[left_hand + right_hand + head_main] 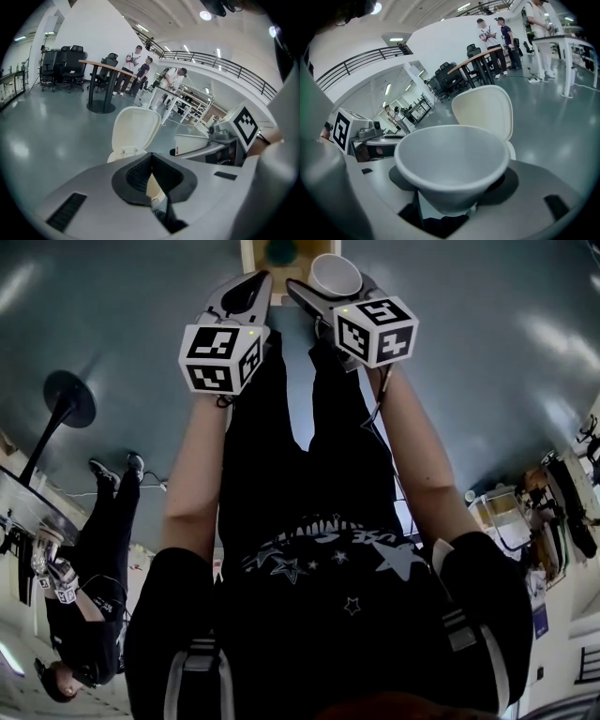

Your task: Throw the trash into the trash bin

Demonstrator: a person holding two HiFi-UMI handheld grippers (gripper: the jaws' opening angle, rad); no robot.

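A wide hall with a glossy grey floor (487, 352), white walls and a railed gallery (220, 63) — one round table (101, 65) on a black foot, black chairs (65, 58) behind it, three people standing nearby. One bin (135, 131) stands on the floor ahead of both grippers, its cream lid tipped up and back. The one cup (452, 161), white and empty, sits mouth-up between the jaws of the right gripper (330, 289), which clamp its lower wall. Its rim stands above the fingers and wider than them, and the bin lid shows just behind it. The left gripper (150, 158) is clenched tip to tip on nothing — only a strip of cream shows through the gap behind the tips
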